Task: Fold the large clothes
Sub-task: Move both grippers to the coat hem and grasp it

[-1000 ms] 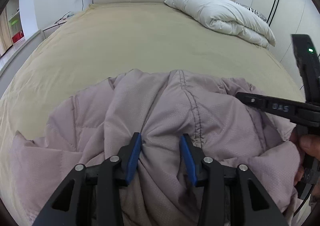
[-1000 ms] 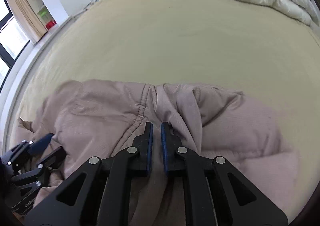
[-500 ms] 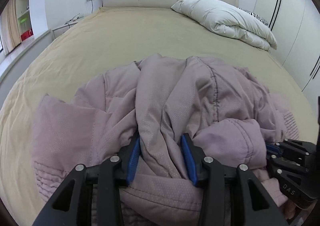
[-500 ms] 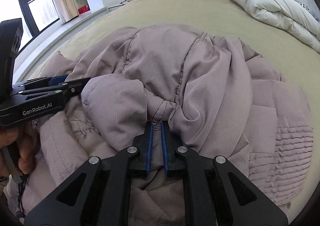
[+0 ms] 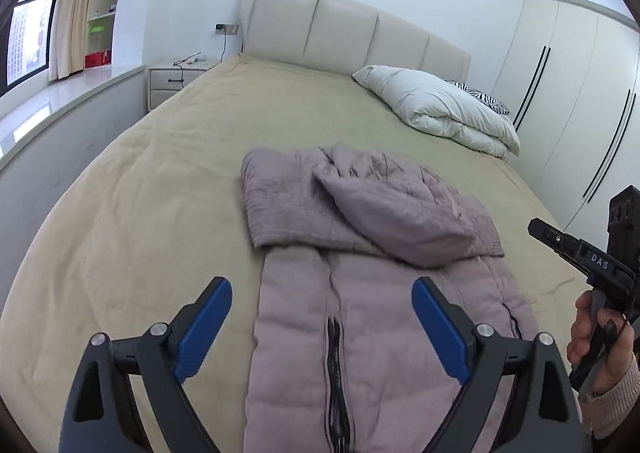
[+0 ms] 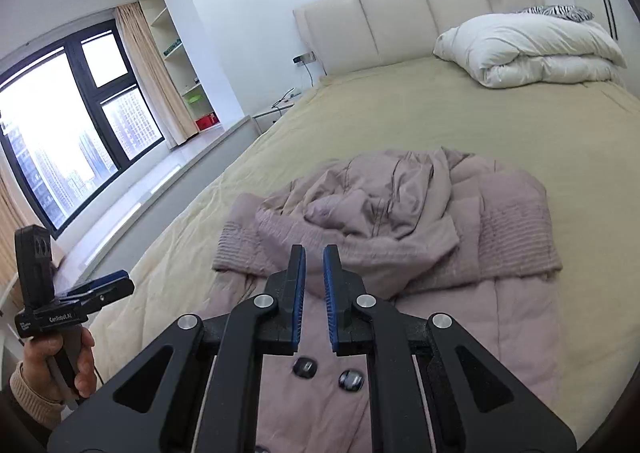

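Observation:
A mauve puffer jacket (image 5: 372,337) lies on the tan bed cover (image 5: 160,213), its far part doubled back in a rumpled heap over the flat near part. A dark zipper (image 5: 335,377) runs down the near part. My left gripper (image 5: 322,321) hovers above the near part, its jaws opening wide with nothing between them. In the right wrist view the jacket (image 6: 460,253) shows two snap buttons (image 6: 306,367) near my right gripper (image 6: 315,289), which is shut with nothing in it, raised off the fabric. A hand holds each tool: the right gripper (image 5: 560,243) and the left gripper (image 6: 120,285).
A rolled white duvet (image 5: 440,113) and a zebra pillow lie at the bed's far right by the cream headboard (image 5: 340,33). A nightstand (image 5: 176,81) and a window ledge (image 5: 60,101) run along the left. Wardrobe doors (image 5: 568,93) line the right.
Both grippers let go of the jacket and drew back and upward. The far part now lies folded over the near part. The left jaws have spread wide.

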A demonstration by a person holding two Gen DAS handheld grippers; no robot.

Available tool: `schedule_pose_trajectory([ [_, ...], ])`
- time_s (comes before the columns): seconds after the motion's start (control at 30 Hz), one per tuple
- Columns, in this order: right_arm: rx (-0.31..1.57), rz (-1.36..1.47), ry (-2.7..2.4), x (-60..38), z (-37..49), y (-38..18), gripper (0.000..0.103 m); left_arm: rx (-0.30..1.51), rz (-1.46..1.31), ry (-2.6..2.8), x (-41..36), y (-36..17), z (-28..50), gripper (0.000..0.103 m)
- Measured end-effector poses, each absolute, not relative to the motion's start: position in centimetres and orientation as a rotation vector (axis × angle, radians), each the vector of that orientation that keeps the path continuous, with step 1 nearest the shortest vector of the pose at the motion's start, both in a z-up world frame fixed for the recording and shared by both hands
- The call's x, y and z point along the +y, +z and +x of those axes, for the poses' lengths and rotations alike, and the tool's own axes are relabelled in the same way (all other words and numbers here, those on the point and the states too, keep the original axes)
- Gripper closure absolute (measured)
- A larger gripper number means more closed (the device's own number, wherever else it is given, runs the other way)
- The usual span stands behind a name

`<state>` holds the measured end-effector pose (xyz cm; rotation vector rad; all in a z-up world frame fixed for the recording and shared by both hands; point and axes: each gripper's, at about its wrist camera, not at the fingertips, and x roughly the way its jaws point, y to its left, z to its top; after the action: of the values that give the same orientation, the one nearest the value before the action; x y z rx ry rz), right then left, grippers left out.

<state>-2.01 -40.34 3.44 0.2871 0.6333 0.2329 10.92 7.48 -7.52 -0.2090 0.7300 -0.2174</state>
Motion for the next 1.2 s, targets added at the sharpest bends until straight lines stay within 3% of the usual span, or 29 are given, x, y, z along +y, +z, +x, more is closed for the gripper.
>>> schedule_pose_trajectory([
  [0.17,0.651,0.253,0.218,-38.8,-10.5,2.6,0.085,0.77,-0.222,-0.244,8.6,-8.6,3.4,0.0],
  [0.23,0.64,0.252,0.206,-38.2,-13.3,1.9,0.055,0.808,-0.256,-0.26,9.0,-9.9,1.1,0.0],
  [0.27,0.639,0.261,0.204,-38.1,-14.5,1.5,0.003,0.837,-0.272,-0.27,9.1,-10.6,0.2,0.0],
  [0.3,0.619,0.288,0.211,-38.3,-15.7,0.8,0.0,0.858,-0.279,-0.276,8.9,-11.2,-0.7,0.0],
  [0.37,0.584,0.347,0.247,-38.6,-18.0,0.0,0.0,0.886,-0.291,-0.278,8.9,-12.3,-2.1,0.0],
  [0.73,0.809,0.415,0.114,-45.2,-23.7,-2.4,0.0,1.059,-0.23,-0.288,10.3,-14.5,-5.6,0.0],
  [0.83,0.871,0.482,0.057,-48.8,-26.4,-4.0,0.01,1.149,-0.279,-0.311,10.5,-16.6,-6.0,0.0],
  [0.97,0.943,0.616,0.021,-52.5,-29.3,-6.7,0.031,1.189,-0.368,-0.334,10.5,-18.5,-6.0,0.003],
  [1.07,0.986,0.656,0.039,-53.7,-30.5,-8.1,0.032,1.235,-0.438,-0.348,10.7,-19.8,-5.4,0.016],
  [1.2,1.034,0.689,0.076,-54.6,-31.2,-9.0,0.032,1.26,-0.456,-0.364,10.7,-20.3,-4.9,0.017],
])
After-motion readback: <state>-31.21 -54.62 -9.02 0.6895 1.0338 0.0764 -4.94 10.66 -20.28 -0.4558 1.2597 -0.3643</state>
